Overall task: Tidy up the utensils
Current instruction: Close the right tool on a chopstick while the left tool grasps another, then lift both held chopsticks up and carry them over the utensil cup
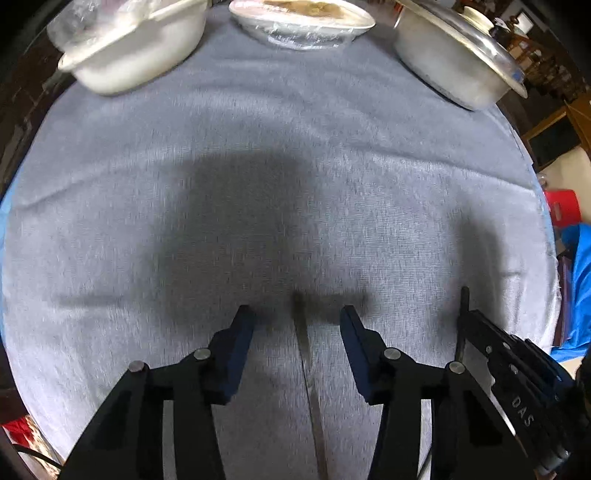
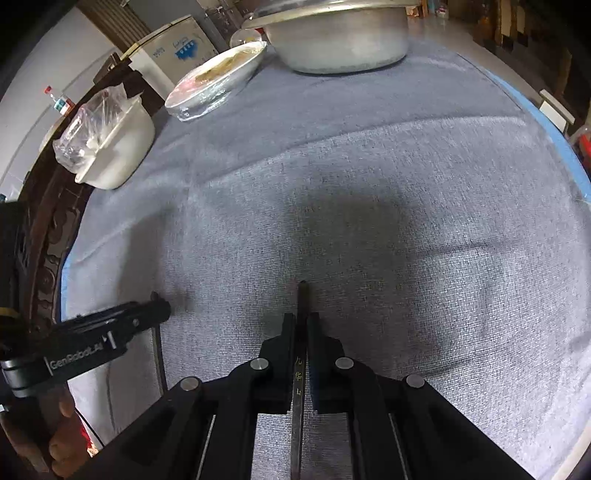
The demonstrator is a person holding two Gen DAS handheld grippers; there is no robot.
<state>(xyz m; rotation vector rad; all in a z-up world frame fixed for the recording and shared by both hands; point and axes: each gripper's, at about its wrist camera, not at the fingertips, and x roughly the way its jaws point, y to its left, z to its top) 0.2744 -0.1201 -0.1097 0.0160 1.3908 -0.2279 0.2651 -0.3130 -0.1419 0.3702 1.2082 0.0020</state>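
In the left wrist view a dark chopstick (image 1: 308, 376) lies on the grey cloth (image 1: 295, 147), running between the fingers of my left gripper (image 1: 297, 314). The jaws stand apart on either side of it and do not touch it. My right gripper (image 1: 467, 321) shows at the right edge with a second dark chopstick (image 1: 464, 299) poking out beyond its tips. The right wrist view shows the right gripper (image 2: 302, 319) shut on that chopstick (image 2: 298, 387), which has light characters along it and its tip on the cloth. The left gripper (image 2: 160, 308) is at the left, over its chopstick (image 2: 159, 354).
Along the far side of the table stand a white pot (image 1: 140, 48) with a plastic bag in it, a film-wrapped plate of food (image 1: 303, 22) and a metal pot with a lid (image 1: 454, 62). A carved dark table rim (image 2: 48, 258) runs down the left. A person's hand (image 2: 62, 443) holds the left gripper.
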